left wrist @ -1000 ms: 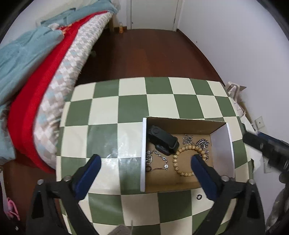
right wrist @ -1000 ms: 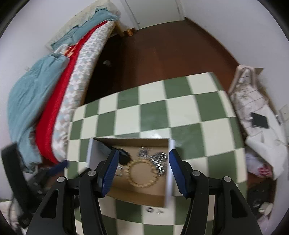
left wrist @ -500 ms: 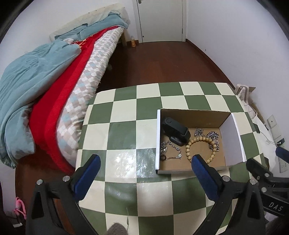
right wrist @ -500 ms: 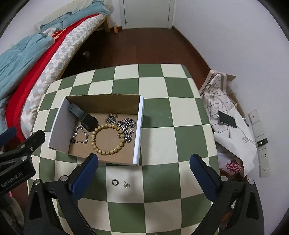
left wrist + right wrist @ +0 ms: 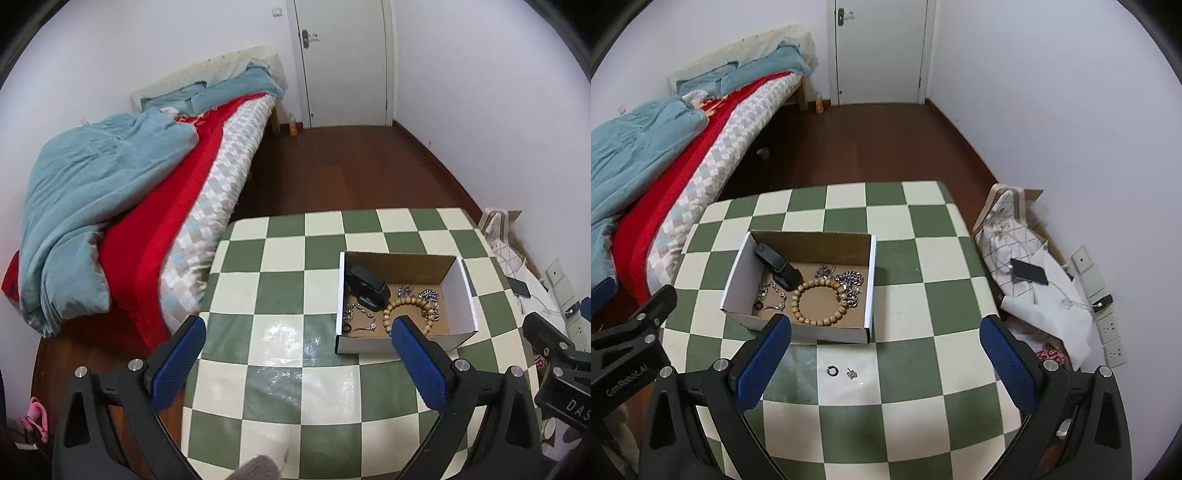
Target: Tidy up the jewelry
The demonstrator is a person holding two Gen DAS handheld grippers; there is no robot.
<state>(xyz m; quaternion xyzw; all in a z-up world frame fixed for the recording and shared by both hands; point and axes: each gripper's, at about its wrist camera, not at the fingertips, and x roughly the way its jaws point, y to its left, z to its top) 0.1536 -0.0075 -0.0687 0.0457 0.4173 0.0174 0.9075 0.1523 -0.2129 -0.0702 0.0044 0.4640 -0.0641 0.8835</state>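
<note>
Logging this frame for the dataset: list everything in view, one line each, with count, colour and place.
Table: one, green and cream checks, centre.
Cardboard box: one, brown inside, white outside, on the table.
Bead bracelet: one, tan, in the box.
Black strap-like item: one, box's far left corner.
Silver chains: several, in the box beside the bracelet; exact count unclear.
Small ring: one, dark, on the table outside the box.
Small stud: one, silver, right of the ring.
Bed: one, red, teal and checked bedding, left.
Door: one, white, far wall.
Phone: one, black, on the pile at right.
Left gripper: blue pads, open.
Right gripper: blue pads, open.
</note>
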